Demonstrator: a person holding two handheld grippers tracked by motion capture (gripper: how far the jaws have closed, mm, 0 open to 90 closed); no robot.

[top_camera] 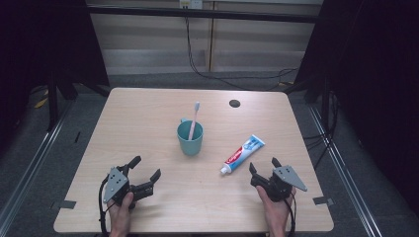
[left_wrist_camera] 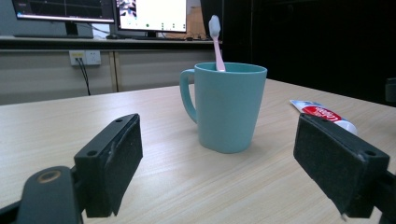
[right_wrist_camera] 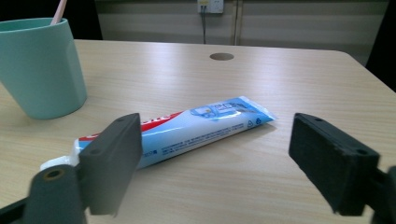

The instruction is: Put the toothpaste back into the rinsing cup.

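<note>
In the high view, the left gripper [top_camera: 146,169] sits at the lower left of the frame and the right gripper [top_camera: 263,165] at the lower right, both spread and holding nothing, each low over the table [top_camera: 148,113]. The toothpaste tube [top_camera: 242,154] lies flat just above the right gripper, cap end toward it, probably the next thing to be picked. The teal cup [top_camera: 190,138] stands at centre with a pink toothbrush [top_camera: 193,120] leaning upright inside. In the left gripper view, the cup [left_wrist_camera: 227,107] stands between the parted jaws but farther off, handle to the left, nothing blocking the way. In the right gripper view, the tube [right_wrist_camera: 187,130] lies slantwise ahead of the wide jaws, untouched, the cup [right_wrist_camera: 39,65] at upper left well clear.
</note>
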